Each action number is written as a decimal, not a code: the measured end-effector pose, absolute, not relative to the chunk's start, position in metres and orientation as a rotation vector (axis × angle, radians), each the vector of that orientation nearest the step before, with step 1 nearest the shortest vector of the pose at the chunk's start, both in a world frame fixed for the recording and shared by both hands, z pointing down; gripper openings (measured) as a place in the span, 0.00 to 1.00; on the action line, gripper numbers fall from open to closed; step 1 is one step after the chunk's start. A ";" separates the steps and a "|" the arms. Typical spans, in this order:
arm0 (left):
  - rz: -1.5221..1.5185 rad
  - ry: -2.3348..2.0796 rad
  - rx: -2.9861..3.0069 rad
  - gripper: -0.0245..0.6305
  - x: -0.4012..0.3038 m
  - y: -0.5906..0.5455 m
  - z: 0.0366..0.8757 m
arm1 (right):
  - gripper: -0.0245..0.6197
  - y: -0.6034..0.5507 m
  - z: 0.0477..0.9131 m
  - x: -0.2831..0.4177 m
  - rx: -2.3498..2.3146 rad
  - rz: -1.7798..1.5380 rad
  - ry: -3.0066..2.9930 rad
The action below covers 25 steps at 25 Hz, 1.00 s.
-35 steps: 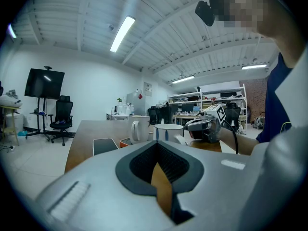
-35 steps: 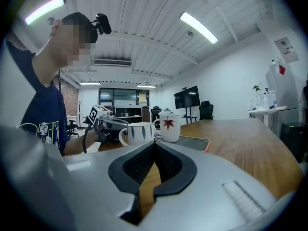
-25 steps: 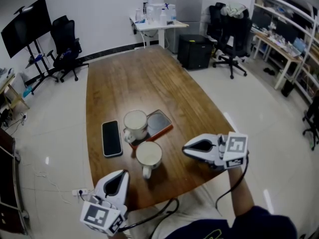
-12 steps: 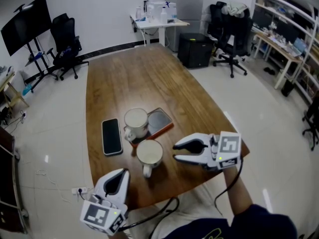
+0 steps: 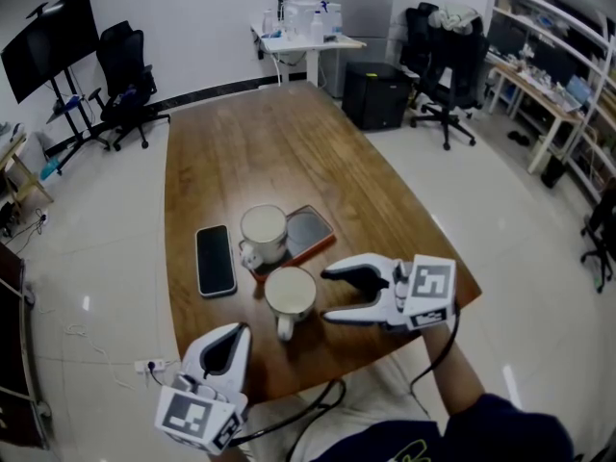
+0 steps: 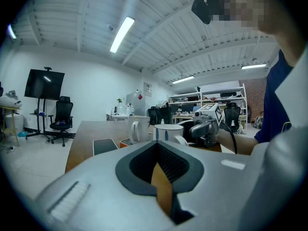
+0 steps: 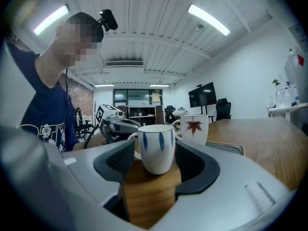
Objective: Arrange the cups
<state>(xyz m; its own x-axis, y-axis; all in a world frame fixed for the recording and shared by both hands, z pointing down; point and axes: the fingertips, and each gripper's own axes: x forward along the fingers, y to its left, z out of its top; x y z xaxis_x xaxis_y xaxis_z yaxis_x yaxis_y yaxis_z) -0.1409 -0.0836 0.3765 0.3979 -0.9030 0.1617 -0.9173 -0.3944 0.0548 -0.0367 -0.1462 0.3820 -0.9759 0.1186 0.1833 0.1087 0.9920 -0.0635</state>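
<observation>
Across the long wooden worktop [image 5: 279, 152] the right claw [image 5: 328, 295] reaches in nearly level from the right edge. Its jaws are opening and its pads stand clear of the blue-marked cup [image 5: 289, 295], which is upright between their tips. The left claw [image 5: 227, 343] hovers low at the near edge, pointing nearly level, clenched on nothing, and the leaf-printed cup [image 5: 263, 231] stands just behind the blue-marked one.

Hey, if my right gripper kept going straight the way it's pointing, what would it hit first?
Most likely the blue-leaf cup: it stands dead ahead of the right gripper, whose fingers are opening with nothing gripped yet. The maple-leaf cup sits farther behind it.
</observation>
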 end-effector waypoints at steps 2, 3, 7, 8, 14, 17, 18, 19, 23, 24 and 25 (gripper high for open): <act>0.157 -1.646 2.514 0.04 -0.141 -0.084 0.376 | 0.46 -0.144 0.383 -0.044 -0.176 0.076 -2.946; 0.156 -1.647 2.515 0.04 -0.141 -0.084 0.376 | 0.52 -0.143 0.385 -0.047 -0.177 0.080 -2.937; 0.159 -1.641 2.520 0.04 -0.140 -0.084 0.376 | 0.54 -0.140 0.388 -0.058 -0.175 0.093 -2.922; 0.159 -1.637 2.523 0.04 -0.140 -0.084 0.376 | 0.54 -0.139 0.389 -0.061 -0.171 0.093 -2.918; 0.167 -1.632 2.531 0.04 -0.136 -0.085 0.370 | 0.60 -0.136 0.393 -0.084 -0.140 0.103 -2.885; 0.149 -1.627 2.538 0.04 -0.135 -0.083 0.373 | 0.61 -0.136 0.397 -0.091 -0.116 0.113 -2.864; 0.149 -1.624 2.539 0.04 -0.135 -0.083 0.373 | 0.61 -0.137 0.399 -0.094 -0.107 0.117 -2.854; 0.150 -1.623 2.540 0.04 -0.135 -0.083 0.372 | 0.61 -0.138 0.400 -0.095 -0.099 0.122 -2.842; 0.150 -1.628 2.547 0.04 -0.135 -0.083 0.372 | 0.60 -0.139 0.405 -0.103 -0.081 0.134 -2.818; 0.151 -1.629 2.548 0.04 -0.134 -0.083 0.372 | 0.60 -0.139 0.405 -0.105 -0.083 0.136 -2.818; 0.152 -1.630 2.549 0.04 -0.134 -0.082 0.371 | 0.60 -0.138 0.405 -0.105 -0.084 0.137 -2.816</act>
